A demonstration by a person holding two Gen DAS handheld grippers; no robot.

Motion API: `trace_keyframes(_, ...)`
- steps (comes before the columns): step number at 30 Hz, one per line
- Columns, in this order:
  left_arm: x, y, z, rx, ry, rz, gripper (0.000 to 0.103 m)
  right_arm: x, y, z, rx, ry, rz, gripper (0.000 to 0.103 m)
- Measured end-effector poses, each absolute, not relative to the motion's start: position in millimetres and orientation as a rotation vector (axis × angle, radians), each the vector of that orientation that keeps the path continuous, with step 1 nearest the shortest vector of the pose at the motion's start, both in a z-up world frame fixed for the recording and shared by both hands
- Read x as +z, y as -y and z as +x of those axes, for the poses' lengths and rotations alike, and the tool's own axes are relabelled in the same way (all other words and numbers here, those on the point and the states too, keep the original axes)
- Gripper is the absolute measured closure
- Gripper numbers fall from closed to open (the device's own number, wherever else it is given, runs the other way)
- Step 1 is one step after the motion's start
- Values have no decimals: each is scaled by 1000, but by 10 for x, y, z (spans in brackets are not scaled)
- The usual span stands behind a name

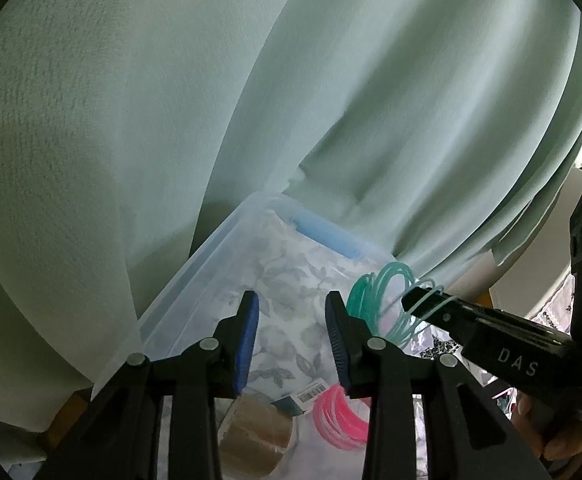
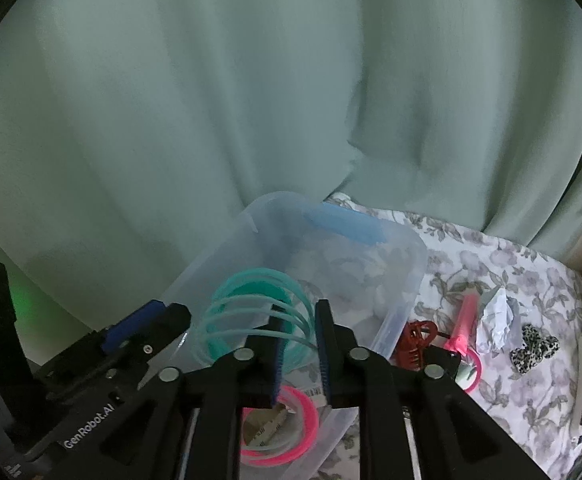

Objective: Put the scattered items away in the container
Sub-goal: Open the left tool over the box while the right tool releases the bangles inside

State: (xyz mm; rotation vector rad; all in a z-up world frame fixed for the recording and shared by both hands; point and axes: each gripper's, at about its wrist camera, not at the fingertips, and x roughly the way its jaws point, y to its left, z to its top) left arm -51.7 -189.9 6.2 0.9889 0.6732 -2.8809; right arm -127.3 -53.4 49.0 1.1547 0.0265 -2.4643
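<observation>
A clear plastic container (image 2: pixel 407 276) with a blue handle (image 2: pixel 345 224) stands on the floral cloth, right in front of both grippers. Inside it lie a pink coil (image 2: pixel 291 428), a tape roll (image 1: pixel 255 436) and a barcode label (image 1: pixel 311 392). My right gripper (image 2: pixel 301 340) hangs over the container with its jaws slightly apart. A teal coil (image 2: pixel 251 312) drapes over its left finger, some strands crossing the gap, and the pads do not press on it. Left of it, my left gripper (image 1: pixel 291 308) is open over the container with nothing between its fingers. The right gripper (image 1: pixel 415 300) reaches in from the right, the teal coil (image 1: pixel 375 292) looped on its tip.
To the right of the container on the floral cloth (image 2: pixel 511 272) lie a red claw clip (image 2: pixel 419 344), a pink item (image 2: pixel 465 320), crumpled paper (image 2: pixel 497 320) and a spotted fabric piece (image 2: pixel 535 348). A pale green curtain (image 2: pixel 251 100) hangs close behind. A hand (image 1: pixel 563 436) holds the right gripper.
</observation>
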Motion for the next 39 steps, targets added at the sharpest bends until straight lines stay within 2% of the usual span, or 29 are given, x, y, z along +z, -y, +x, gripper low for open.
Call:
trace_keyframes(3,98,1901,-414,-2877,-673,986,58,463,561,-1266,-2462,-53,1172,70)
trace_keyframes(7,115,1903,-357,-2872,-671,979,54,456,580,-1246,-2460,-65,1169,65)
trace_keyframes(17,116,2012,-418,-2899,-660,992,54,475,557,-1208,-2471,-49,1157,64)
trace_keyframes(39,392,1700,-347,-2966,-554,949,54,659,332,-981,-2495,5,1098,64)
